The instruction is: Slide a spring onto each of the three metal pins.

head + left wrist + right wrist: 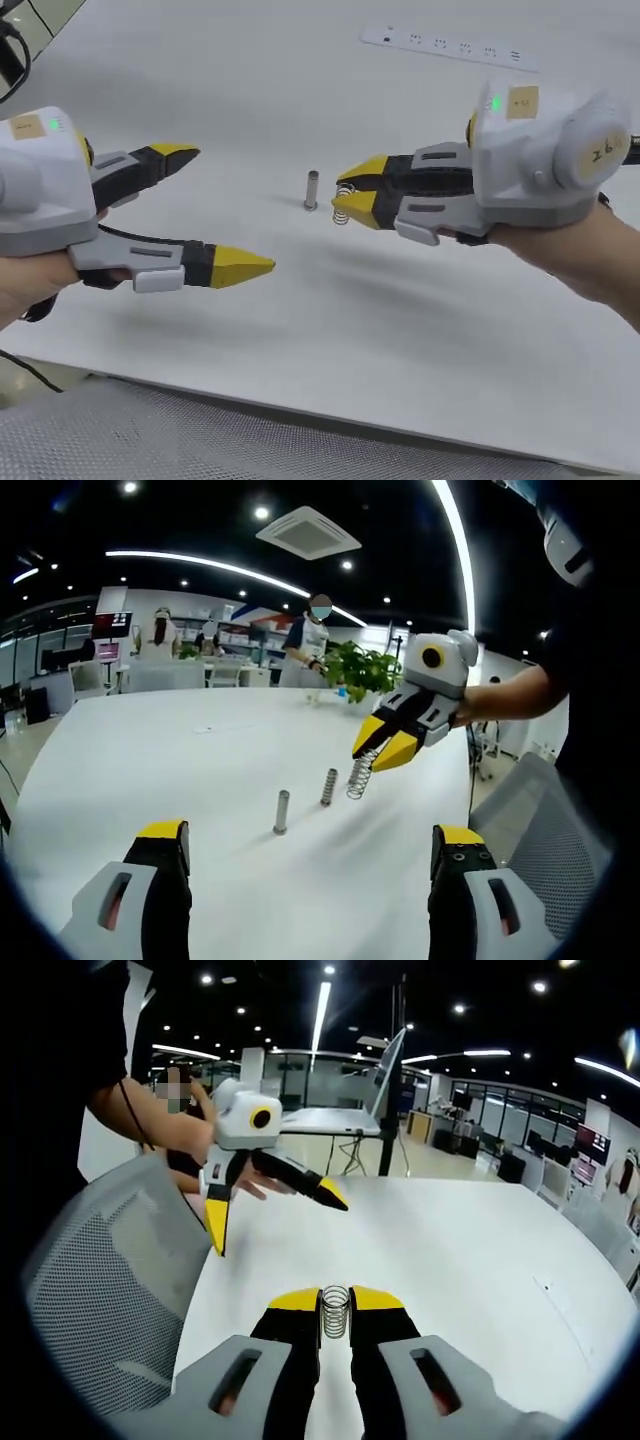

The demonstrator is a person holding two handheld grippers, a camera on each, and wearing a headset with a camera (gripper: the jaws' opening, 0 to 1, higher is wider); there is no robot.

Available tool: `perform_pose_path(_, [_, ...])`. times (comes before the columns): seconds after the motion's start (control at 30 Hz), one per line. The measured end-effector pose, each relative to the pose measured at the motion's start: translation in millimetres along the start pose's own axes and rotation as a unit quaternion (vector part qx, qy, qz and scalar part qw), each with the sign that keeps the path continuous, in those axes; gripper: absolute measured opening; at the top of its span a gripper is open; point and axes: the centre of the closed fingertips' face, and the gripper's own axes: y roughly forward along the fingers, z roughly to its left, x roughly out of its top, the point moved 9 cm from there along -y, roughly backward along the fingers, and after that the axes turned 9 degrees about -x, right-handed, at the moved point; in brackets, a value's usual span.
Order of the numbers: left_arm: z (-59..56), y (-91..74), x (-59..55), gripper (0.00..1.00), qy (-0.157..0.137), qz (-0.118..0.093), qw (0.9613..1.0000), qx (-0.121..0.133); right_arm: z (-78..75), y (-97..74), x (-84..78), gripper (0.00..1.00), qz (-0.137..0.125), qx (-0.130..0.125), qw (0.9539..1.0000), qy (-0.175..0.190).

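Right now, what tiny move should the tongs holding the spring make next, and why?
Probably ease the right tongs sideways toward the pin, until the spring sits over its top, ready to lower. The tongs are shut on the spring, which hangs beside the pin and is not on it yet. The pin stands upright on the table and looks bare.

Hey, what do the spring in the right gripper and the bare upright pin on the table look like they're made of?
The spring looks like thin bare steel wire: silvery-grey coils with small bright glints and no coating visible. The pin is probably solid metal with a dull brushed finish: it is an even grey with a soft sheen along its side.
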Motion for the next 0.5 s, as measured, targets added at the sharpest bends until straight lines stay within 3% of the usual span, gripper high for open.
perform_pose_path(0.5, [-2.7, -0.4, -1.6, 0.98, 0.004, 0.000, 1.0000, -0.007, -20.4, 15.1, 4.8, 0.08, -0.004, -0.028, 0.9995, 0.016])
